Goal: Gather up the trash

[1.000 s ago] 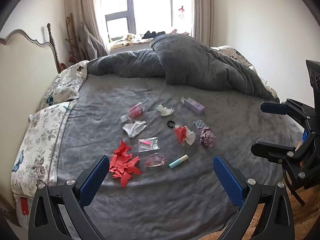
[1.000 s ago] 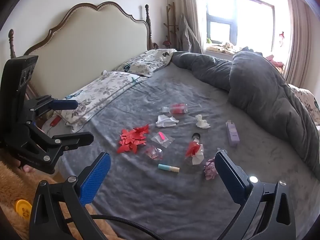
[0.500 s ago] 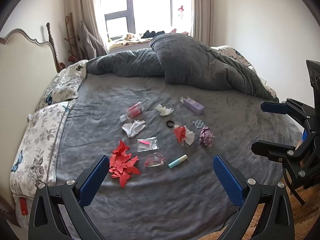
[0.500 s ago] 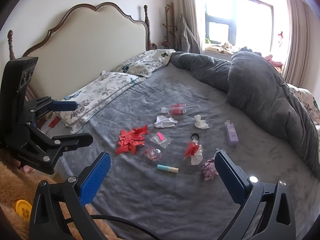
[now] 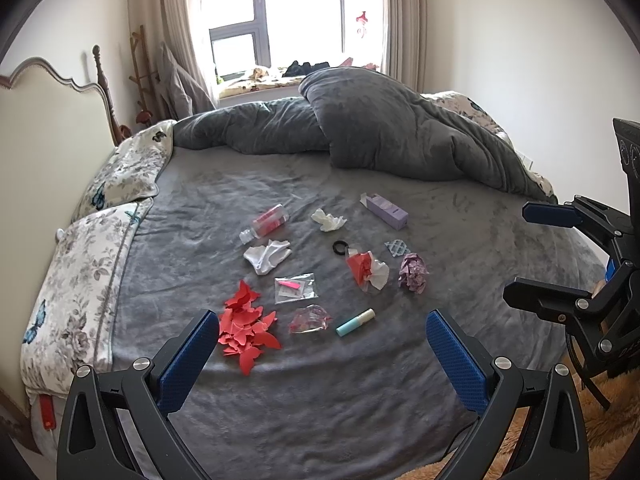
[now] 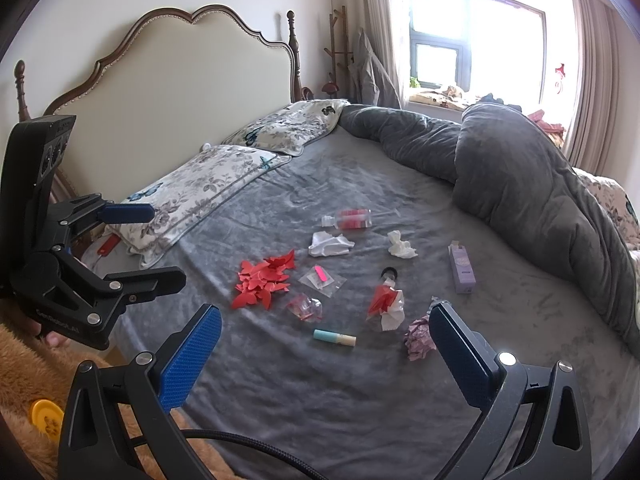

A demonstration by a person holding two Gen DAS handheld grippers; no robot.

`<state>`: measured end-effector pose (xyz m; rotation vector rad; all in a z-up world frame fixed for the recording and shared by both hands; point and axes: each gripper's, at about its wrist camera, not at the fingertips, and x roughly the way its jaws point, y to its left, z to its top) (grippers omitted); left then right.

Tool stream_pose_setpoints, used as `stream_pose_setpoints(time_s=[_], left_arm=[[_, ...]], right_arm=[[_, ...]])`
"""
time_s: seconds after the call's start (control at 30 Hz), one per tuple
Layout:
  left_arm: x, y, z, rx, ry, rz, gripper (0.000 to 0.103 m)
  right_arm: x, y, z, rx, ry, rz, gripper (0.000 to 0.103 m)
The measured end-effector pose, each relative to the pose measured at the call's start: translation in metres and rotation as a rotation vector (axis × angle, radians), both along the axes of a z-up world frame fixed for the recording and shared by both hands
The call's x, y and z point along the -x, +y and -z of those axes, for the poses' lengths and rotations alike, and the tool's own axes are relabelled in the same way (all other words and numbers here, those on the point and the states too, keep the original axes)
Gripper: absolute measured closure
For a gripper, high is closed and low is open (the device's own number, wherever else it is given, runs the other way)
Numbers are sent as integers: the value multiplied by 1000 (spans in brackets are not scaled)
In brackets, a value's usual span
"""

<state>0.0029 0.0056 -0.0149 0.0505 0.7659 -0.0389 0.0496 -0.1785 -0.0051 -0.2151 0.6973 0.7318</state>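
Both grippers, left (image 5: 320,344) and right (image 6: 324,344), hang wide open before scattered trash (image 5: 248,330), ready to start collecting.

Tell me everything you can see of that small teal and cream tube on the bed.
The small teal and cream tube is a slim cylinder, apparently plastic, with one end teal and the other pale cream. It lies flat on the grey blanket, near the front of the litter, beside a crumpled clear plastic wrapper but apart from it. Nothing grips it.
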Motion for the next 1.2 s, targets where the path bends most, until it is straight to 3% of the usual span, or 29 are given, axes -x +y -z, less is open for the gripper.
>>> stream_pose_setpoints(time_s=[0.93,1.2], left_arm=[[0,0,2,2,2,-1,0],[-2,-2,5,0,6,0,0]], right_arm=[[7,5,-1,0,0,1,0],[-9,0,-3,2,2,2,0]])
